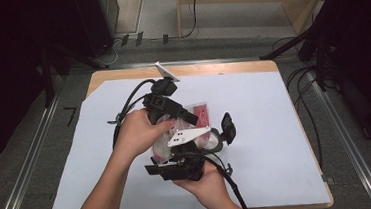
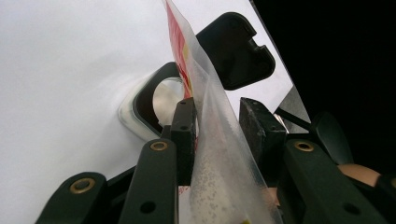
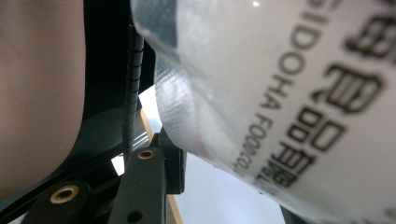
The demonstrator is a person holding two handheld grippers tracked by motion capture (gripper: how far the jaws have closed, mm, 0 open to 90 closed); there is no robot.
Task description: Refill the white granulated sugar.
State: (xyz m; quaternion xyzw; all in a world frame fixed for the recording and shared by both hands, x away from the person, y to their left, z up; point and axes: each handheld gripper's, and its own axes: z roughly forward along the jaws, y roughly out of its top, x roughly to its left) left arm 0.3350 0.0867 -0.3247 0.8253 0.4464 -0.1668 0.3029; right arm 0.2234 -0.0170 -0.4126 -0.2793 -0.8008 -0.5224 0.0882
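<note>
my left gripper (image 1: 187, 115) had the clear food bag (image 2: 212, 154) between its jaws, one pad touching, other just off it; bag over the container (image 1: 215, 138) & open lid (image 1: 228, 126) mid-table. right gripper (image 1: 178, 169) below: bag against its jaw, grip—can't tell.

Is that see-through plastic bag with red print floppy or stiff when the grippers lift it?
Probably floppy: the see-through plastic bag with red print bends and creases between the left gripper jaws. It looks light, a thin film with fine grains inside. Its glossy surface near the right gripper could be slippery.
</note>
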